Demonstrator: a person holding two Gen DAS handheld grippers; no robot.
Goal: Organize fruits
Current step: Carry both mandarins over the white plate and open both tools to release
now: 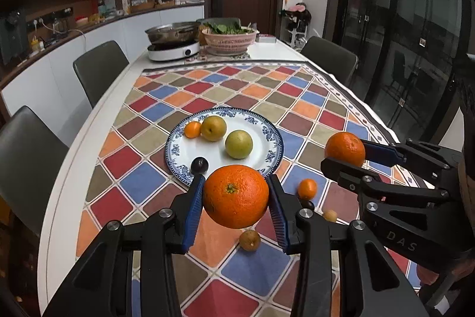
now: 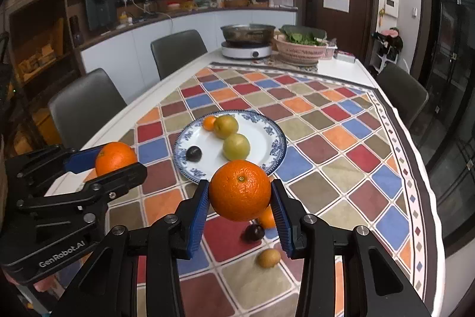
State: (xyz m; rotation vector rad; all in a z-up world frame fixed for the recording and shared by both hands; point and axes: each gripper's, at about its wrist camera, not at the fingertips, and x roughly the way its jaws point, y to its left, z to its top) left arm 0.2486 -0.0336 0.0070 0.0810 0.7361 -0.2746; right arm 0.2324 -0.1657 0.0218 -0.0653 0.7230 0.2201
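left wrist view: left gripper (image 1: 236, 196) clamps big orange (image 1: 236, 196) between blue pads, held above checkered cloth (image 1: 190, 97) just short of plate (image 1: 268, 135). right gripper (image 2: 240, 199) grips second orange (image 2: 240, 190), also aloft. plate holds two pears (image 1: 239, 144), plum (image 1: 199, 165), small mandarin (image 1: 193, 129). four small fruits loose on cloth.

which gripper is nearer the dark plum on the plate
Left. The left gripper holds its orange just short of the plum; the right gripper sits farther off, across the plate.
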